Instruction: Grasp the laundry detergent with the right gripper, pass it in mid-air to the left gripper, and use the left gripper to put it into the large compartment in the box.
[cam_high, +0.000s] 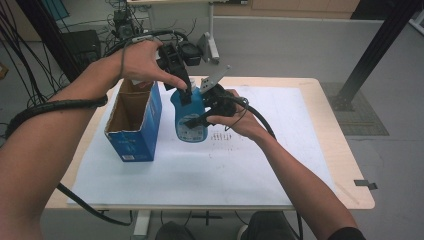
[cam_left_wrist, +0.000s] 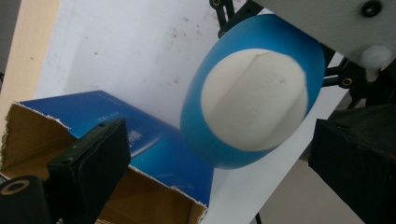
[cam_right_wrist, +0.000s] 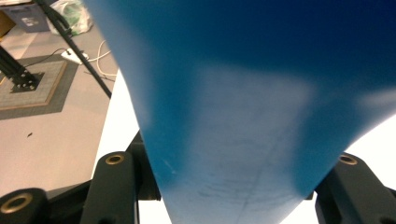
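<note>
The right claw pinches a blue pouch upright above the counter, just right of an open blue box. Farther off, the left claw is spread around the pouch's top.

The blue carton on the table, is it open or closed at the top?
Open: the blue carton stands upright, its top torn away, showing brown inner walls. Whether anything lies inside, cannot tell.

Even indoor light, close-ups blurred (soft shadows)
</note>
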